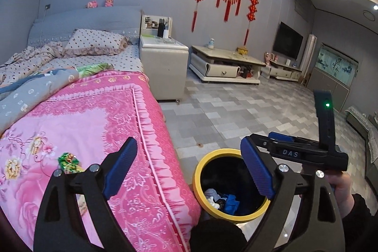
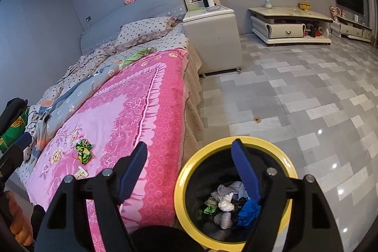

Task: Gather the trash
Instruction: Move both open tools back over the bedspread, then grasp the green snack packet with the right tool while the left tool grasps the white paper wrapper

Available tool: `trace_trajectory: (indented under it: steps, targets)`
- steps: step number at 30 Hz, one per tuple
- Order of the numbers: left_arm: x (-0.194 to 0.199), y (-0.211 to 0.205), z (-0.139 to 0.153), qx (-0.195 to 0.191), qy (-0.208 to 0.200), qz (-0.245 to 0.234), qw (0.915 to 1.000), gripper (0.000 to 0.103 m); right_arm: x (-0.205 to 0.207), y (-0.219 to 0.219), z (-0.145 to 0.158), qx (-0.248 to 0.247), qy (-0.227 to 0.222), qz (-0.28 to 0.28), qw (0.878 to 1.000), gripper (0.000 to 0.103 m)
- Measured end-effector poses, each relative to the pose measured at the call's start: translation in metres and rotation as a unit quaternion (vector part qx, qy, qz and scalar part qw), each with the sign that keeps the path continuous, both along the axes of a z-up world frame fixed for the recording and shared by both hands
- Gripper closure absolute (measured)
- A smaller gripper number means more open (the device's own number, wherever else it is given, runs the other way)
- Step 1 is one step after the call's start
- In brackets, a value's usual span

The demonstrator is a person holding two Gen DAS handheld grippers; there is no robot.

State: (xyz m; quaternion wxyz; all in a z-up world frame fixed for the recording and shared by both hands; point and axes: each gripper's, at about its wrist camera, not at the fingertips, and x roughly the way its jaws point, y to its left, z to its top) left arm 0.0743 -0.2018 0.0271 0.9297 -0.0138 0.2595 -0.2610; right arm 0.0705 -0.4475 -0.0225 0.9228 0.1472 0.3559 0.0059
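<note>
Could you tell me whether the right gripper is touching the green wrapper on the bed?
Apart: the right wrist view shows the green wrapper lying well left of the empty right gripper.

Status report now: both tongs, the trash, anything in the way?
Both tongs open, empty. Green wrapper on pink blanket; yellow-rimmed bin beside bed holds trash. Nothing in the way.

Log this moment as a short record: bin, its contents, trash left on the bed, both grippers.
bin: yellow-rimmed bin on the floor beside the bed
contents: crumpled paper, blue scrap, green wrapper in bin
left on bed: crumpled green wrapper, small flat packet
left gripper: open, empty
right gripper: open, empty, over the bin
</note>
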Motion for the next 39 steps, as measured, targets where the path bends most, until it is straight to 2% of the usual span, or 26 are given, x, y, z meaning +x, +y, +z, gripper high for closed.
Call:
trace_trajectory:
  steps: [4, 8, 19, 23, 30, 39]
  targets:
    - [-0.010, 0.025, 0.011, -0.002, -0.014, 0.013, 0.9998, 0.017, 0.018, 0.028, 0.008, 0.000, -0.006, 0.034, 0.999, 0.022]
    - [-0.017, 0.049, 0.017, 0.002, -0.028, 0.032, 0.9991, 0.016, 0.041, 0.057, 0.013, 0.002, -0.001, 0.068, 0.998, 0.021]
    - [-0.010, 0.118, 0.008, 0.020, -0.016, 0.085, 0.9960, 0.016, 0.116, 0.155, 0.010, -0.003, 0.045, 0.180, 0.983, 0.021]
    - [0.004, 0.139, -0.014, 0.048, -0.007, 0.100, 0.9938, 0.016, 0.144, 0.188, -0.001, -0.005, 0.069, 0.210, 0.975, 0.021]
    - [0.037, 0.174, -0.075, 0.111, 0.044, 0.095, 0.9882, 0.016, 0.187, 0.240, -0.033, -0.011, 0.123, 0.252, 0.960, 0.021]
    - [0.067, 0.189, -0.125, 0.137, 0.090, 0.083, 0.9830, 0.016, 0.220, 0.295, -0.069, -0.010, 0.169, 0.300, 0.939, 0.021]
